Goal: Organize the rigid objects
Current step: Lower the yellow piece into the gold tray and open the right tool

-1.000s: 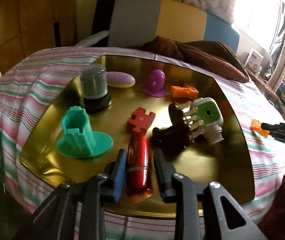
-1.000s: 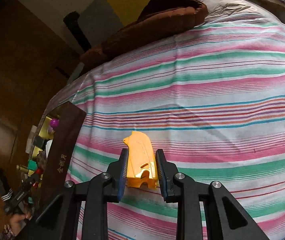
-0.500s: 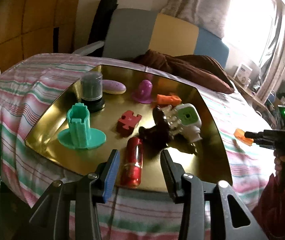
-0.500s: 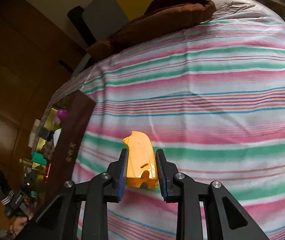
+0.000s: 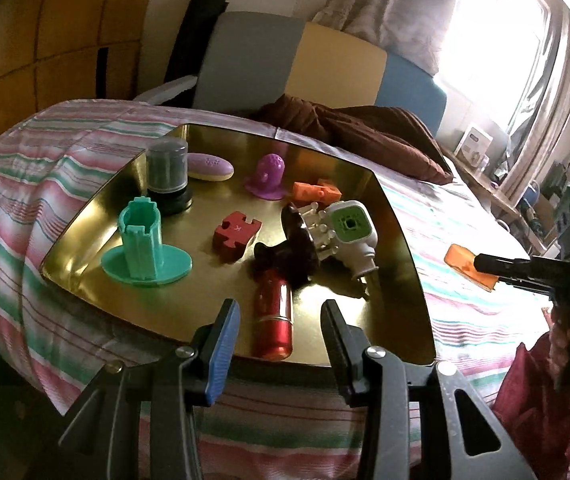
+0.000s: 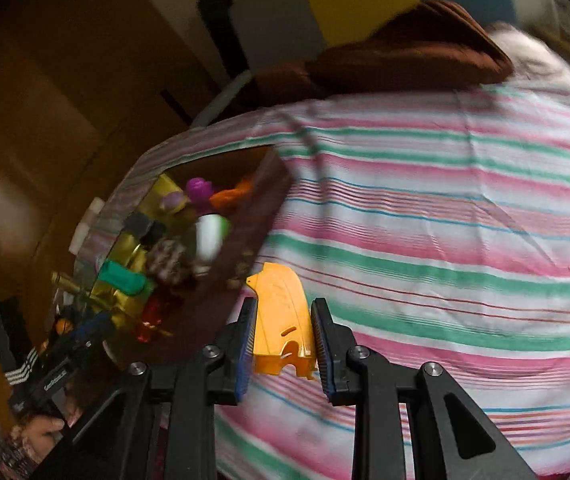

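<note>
A gold tray (image 5: 213,286) lies on the striped bed and holds several toys. Among them are a green tower piece (image 5: 141,248), a red puzzle piece (image 5: 236,234), a dark brown piece (image 5: 293,248) and a white and green toy (image 5: 349,232). A red cylinder (image 5: 272,332) rests at the tray's near edge. My left gripper (image 5: 278,306) hangs open just above it, with neither pad touching it. My right gripper (image 6: 284,306) is shut on an orange plastic piece (image 6: 279,292). It holds that orange piece (image 5: 463,262) in the air just right of the tray.
Further back on the tray are a dark grey cylinder (image 5: 167,172), a purple oval (image 5: 209,166), a purple dome toy (image 5: 270,174) and an orange block (image 5: 317,192). A brown blanket (image 5: 365,132) lies behind the tray. The striped sheet (image 6: 445,240) spreads to the right.
My left gripper has opened off the red cylinder and drawn back; the cylinder stays on the tray. My right gripper has lifted the orange piece and carried it toward the tray.
</note>
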